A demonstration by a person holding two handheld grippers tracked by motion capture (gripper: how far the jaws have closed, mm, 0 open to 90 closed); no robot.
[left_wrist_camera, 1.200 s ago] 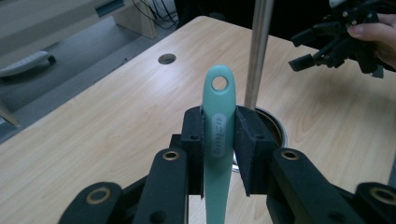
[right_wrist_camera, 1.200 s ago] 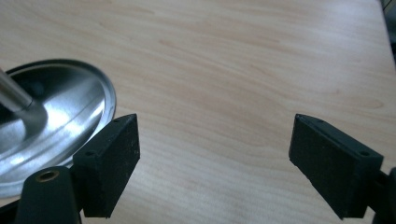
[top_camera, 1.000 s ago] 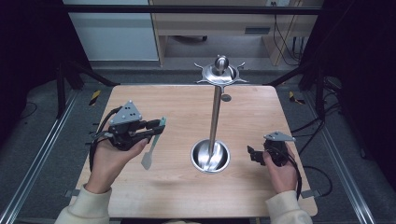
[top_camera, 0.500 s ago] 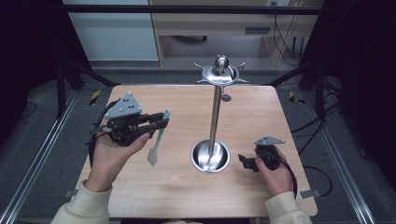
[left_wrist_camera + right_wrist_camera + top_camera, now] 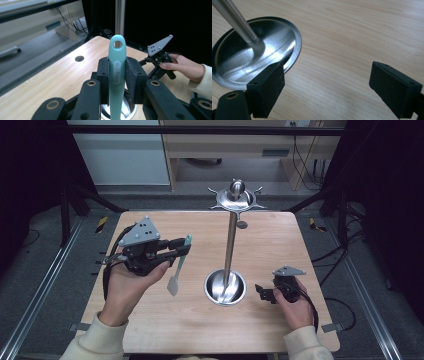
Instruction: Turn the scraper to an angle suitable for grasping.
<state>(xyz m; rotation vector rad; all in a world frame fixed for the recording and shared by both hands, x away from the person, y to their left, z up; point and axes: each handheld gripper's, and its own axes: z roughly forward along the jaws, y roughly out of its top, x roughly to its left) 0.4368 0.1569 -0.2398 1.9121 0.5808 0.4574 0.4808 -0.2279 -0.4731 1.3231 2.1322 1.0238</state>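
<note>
My left gripper (image 5: 184, 249) is raised over the left half of the table, shut on the handle of a mint-green utensil (image 5: 176, 272) whose flat blade hangs down toward the wood. In the left gripper view the handle (image 5: 117, 65), with its hanging hole at the top, stands upright between the pads. A steel rack (image 5: 230, 245) rises from a round dish base (image 5: 225, 287) to a hooked crown (image 5: 236, 197). My right gripper (image 5: 260, 292) rests low on the table just right of the base, open; its pads (image 5: 267, 90) are wide apart with bare wood between them.
The rack's dish base (image 5: 249, 62) and slanting pole (image 5: 234, 20) lie close to the left of my right gripper. A small round hole (image 5: 242, 224) sits in the tabletop behind the pole. Desks and cables stand beyond the table's far edge.
My left gripper has lifted slightly and shifted right toward the rack with the utensil. The right gripper has drawn back a little toward the near edge.
</note>
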